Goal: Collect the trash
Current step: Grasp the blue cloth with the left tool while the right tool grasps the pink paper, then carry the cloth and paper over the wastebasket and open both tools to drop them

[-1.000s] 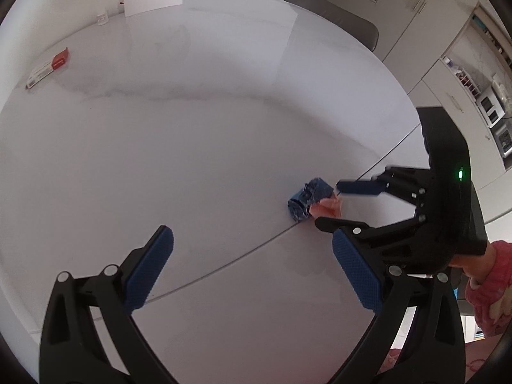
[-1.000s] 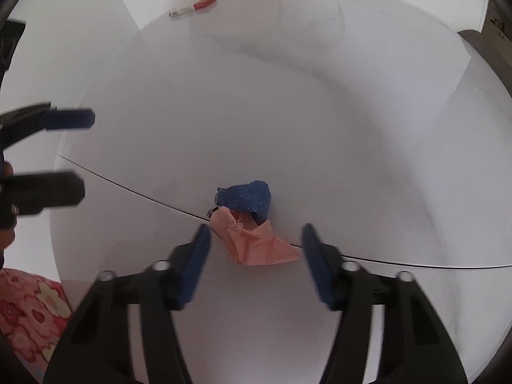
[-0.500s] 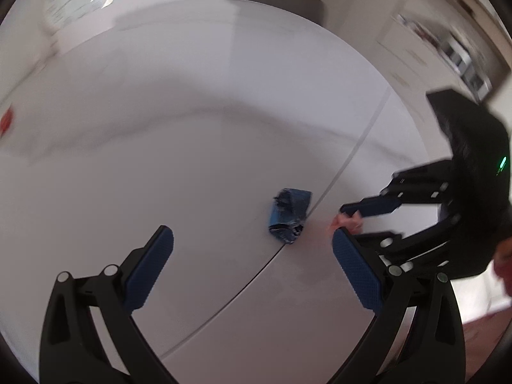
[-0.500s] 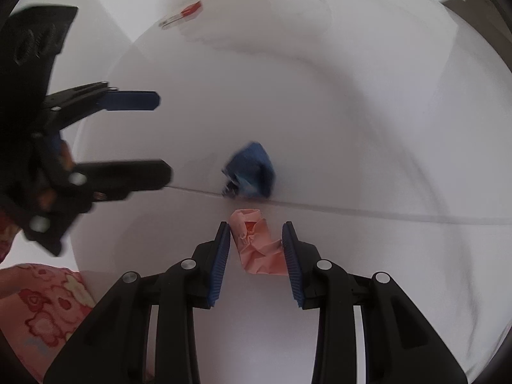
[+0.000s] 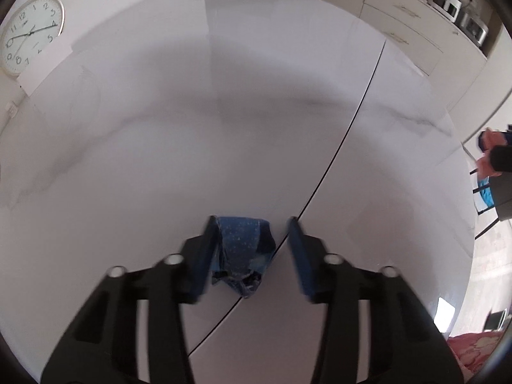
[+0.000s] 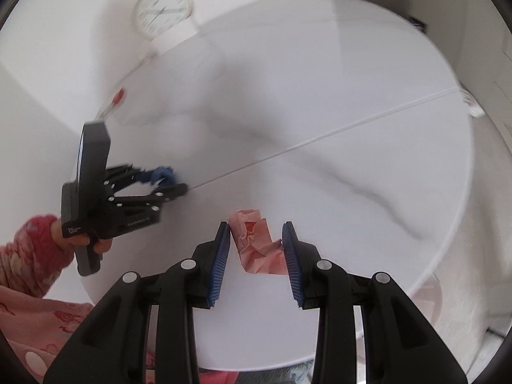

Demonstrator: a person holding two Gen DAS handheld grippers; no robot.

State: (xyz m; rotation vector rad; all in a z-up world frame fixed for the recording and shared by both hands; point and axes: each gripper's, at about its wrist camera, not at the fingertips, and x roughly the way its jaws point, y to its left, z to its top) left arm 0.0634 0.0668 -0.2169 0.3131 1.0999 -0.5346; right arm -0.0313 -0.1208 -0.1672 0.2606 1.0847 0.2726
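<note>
- A crumpled dark blue wrapper with fine pale speckles sits between the pads of the left claw, which have just been closing around it. Its left side touches the left pad; a gap shows on the right. Its lower end narrows to a twisted tip, and it lies on the white marbled worktop beside a thin dark seam.
- A crumpled pink paper scrap, creased with a reddish fold near its top, is pinched between the pads of the right claw.

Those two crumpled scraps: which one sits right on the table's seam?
The blue scrap, between the left gripper fingers. The pink scrap is in the right gripper, off the seam.
</note>
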